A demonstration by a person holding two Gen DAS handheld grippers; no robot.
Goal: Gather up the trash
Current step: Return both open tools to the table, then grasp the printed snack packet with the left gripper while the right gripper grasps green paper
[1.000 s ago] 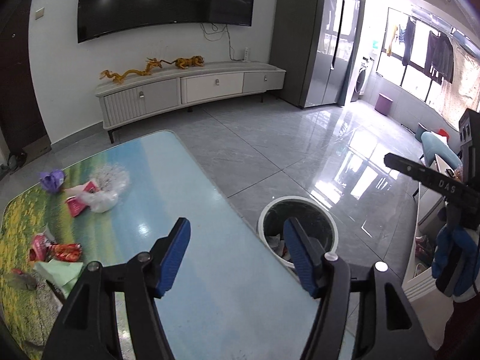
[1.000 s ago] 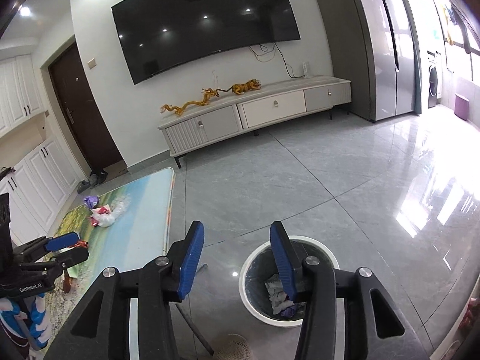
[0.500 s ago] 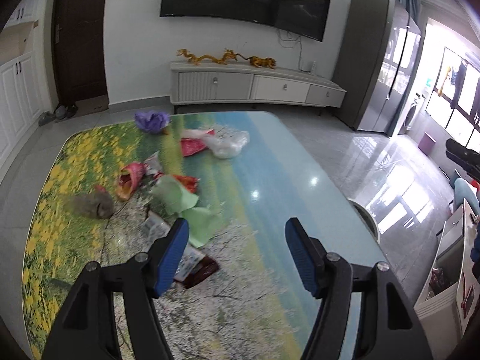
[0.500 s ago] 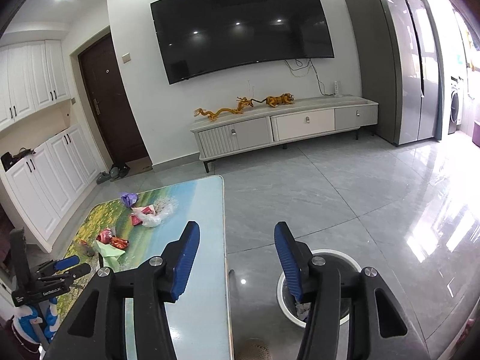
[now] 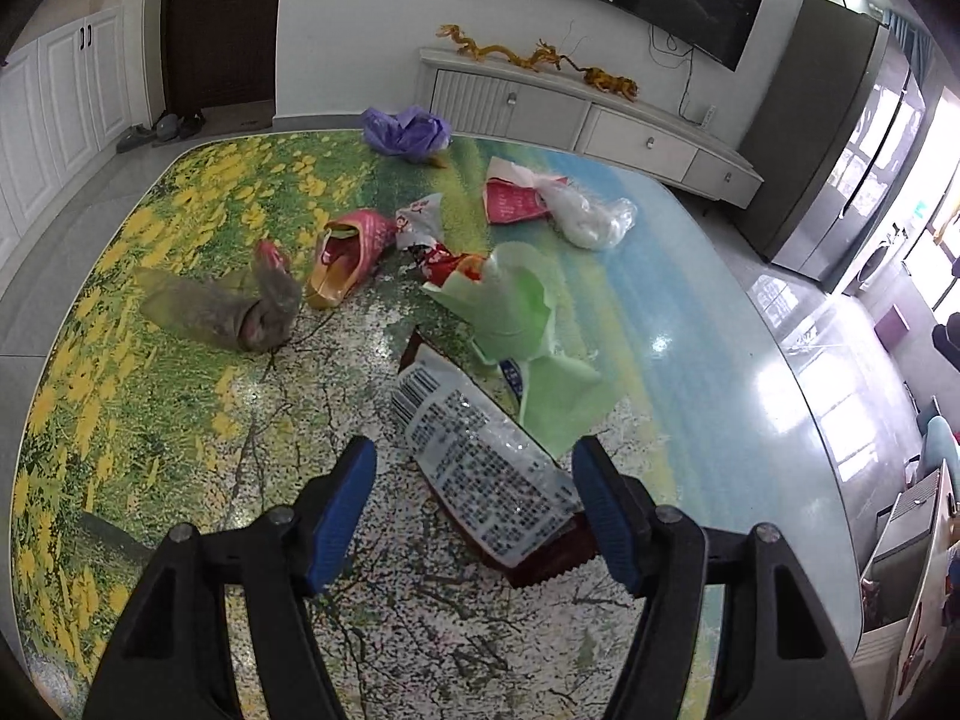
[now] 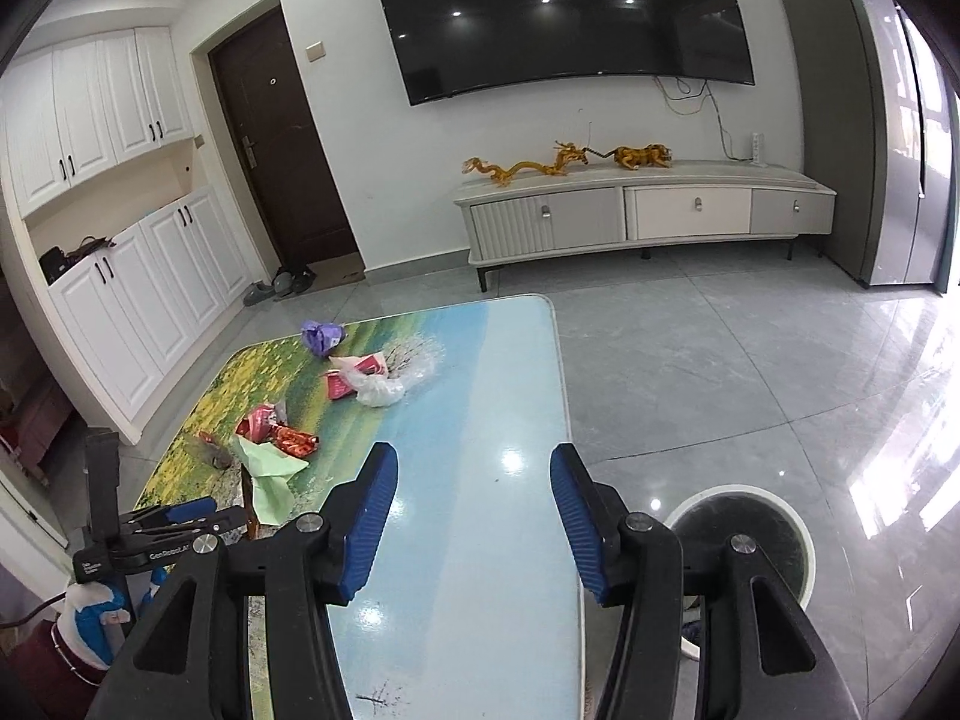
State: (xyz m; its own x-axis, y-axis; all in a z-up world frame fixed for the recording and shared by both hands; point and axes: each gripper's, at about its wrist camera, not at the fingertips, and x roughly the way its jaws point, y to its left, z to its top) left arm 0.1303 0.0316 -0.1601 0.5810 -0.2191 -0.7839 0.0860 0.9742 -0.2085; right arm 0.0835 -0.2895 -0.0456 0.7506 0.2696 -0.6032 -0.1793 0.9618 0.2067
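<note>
My left tool (image 5: 474,504) gapes empty over a printed wrapper (image 5: 480,468), partly hidden. My right tool (image 6: 474,516), just opening, empty, overhangs the desk (image 6: 480,396) edge; bin (image 6: 744,525) half hidden.

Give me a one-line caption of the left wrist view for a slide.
Open left tool hovers over a printed white wrapper among scattered trash on the flower-print table.

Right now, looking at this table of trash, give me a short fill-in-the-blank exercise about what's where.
1. The crumpled purple plastic bag lies at the table's ____ end, toward the TV cabinet.
2. The silver wrapper with a printed barcode lies between the left gripper's ____ fingers.
3. The round white-rimmed trash bin stands on the ____.

Missing words: far; blue; floor
</note>
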